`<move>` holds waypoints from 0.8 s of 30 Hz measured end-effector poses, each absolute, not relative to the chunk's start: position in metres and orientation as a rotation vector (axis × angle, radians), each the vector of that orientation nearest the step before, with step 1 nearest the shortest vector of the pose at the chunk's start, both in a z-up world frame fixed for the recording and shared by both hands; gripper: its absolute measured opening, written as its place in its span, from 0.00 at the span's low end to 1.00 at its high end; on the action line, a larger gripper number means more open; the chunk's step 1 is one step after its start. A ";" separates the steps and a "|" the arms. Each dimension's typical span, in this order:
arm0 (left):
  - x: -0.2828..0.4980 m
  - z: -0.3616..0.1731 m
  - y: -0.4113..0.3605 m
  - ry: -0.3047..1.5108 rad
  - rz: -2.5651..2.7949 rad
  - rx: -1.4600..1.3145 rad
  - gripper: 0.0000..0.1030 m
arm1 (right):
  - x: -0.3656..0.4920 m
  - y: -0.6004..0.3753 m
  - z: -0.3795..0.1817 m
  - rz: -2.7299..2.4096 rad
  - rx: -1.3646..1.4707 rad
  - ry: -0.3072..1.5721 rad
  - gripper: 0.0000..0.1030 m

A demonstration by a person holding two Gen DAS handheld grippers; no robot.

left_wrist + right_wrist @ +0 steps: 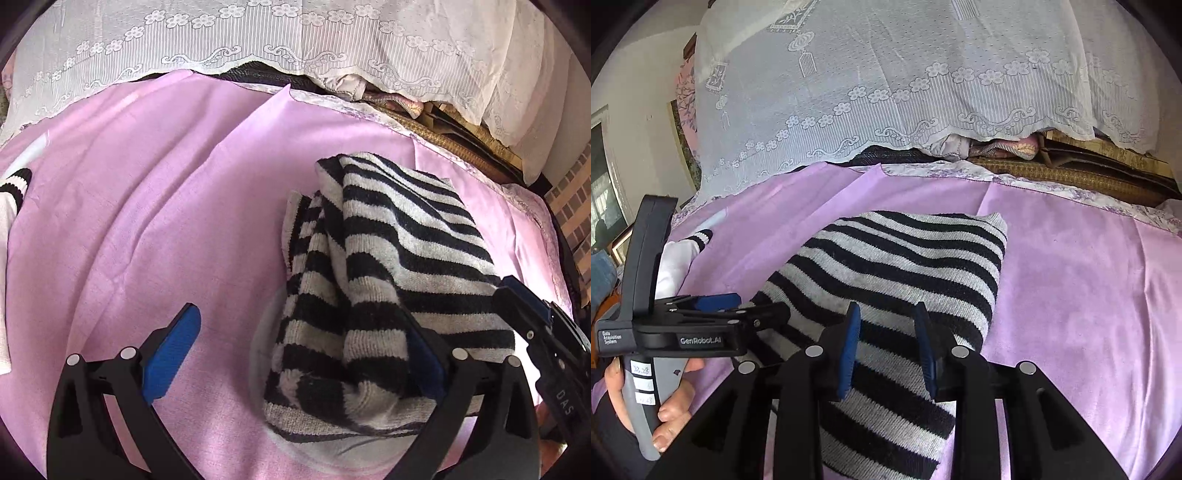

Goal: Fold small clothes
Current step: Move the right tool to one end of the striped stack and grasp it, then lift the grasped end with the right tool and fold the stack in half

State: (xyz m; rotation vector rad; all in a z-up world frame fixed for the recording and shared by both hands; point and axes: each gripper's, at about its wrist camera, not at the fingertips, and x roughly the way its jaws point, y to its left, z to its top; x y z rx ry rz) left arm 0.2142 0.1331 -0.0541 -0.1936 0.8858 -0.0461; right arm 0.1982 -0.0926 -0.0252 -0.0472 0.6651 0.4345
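A black-and-white striped knit garment (388,258) lies folded in a thick bundle on the pink sheet (166,192); it also shows in the right wrist view (897,266). My left gripper (303,354) is open, its jaws wide apart, with the bundle's near end between them and against the right finger. My right gripper (886,350) is partly open over the garment's near part, holding nothing. The left gripper (716,310) shows at the left of the right wrist view, and the right gripper (546,332) shows at the right edge of the left wrist view.
A white garment with a striped cuff (11,206) lies at the sheet's left edge, also seen in the right wrist view (683,258). A white lace cover (886,92) drapes over piled items behind. A brown woven mat (1071,177) lies at the back right.
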 end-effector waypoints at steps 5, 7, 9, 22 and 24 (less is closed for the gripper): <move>0.213 -0.054 0.120 0.864 -0.011 -0.097 0.96 | 0.177 -0.093 -0.038 0.396 -0.126 0.676 0.40; 0.216 -0.061 0.115 0.880 -0.017 -0.078 0.96 | 0.171 -0.092 -0.047 0.377 -0.158 0.666 0.42; 0.216 -0.064 0.113 0.880 -0.014 -0.070 0.96 | 0.167 -0.091 -0.050 0.368 -0.178 0.658 0.43; 0.201 -0.060 0.098 0.795 0.060 0.040 0.96 | 0.163 -0.092 -0.052 0.409 -0.169 0.675 0.59; 0.202 -0.061 0.101 0.802 0.050 0.021 0.96 | 0.165 -0.097 -0.047 0.417 -0.132 0.680 0.58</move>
